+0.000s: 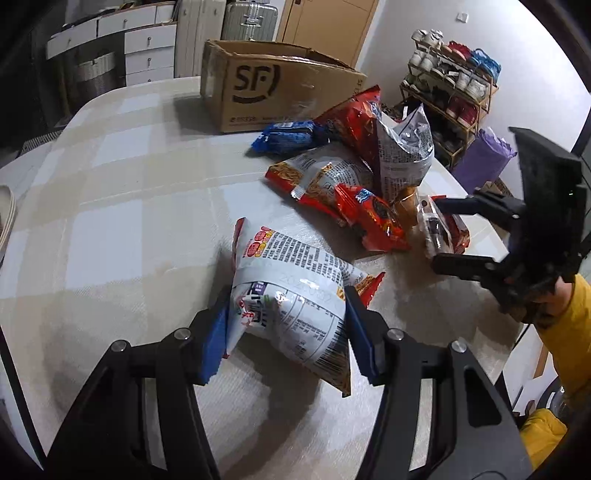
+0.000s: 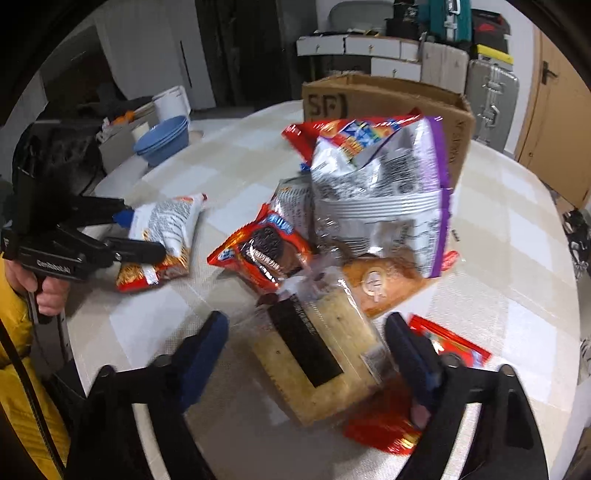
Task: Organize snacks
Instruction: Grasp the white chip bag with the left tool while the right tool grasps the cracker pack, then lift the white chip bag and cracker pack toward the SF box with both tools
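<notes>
Jaws: left gripper (image 1: 286, 325) clamped on white snack bag (image 1: 291, 306); right gripper (image 2: 310, 354) apart around cracker pack (image 2: 325, 350). Close squarely, then carry toward cardboard box (image 1: 266, 92).

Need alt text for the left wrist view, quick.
The left gripper has its jaws closed on a white snack bag lying on the table. Beyond it are more snack packets and a cardboard box.

White drawer units (image 1: 147, 48) and a silver suitcase (image 1: 251, 20) are seen far beyond the fingers. A loaded shoe rack (image 1: 450, 85) is set by the white wall (image 1: 406, 33), beside a wooden door (image 1: 325, 26).
</notes>
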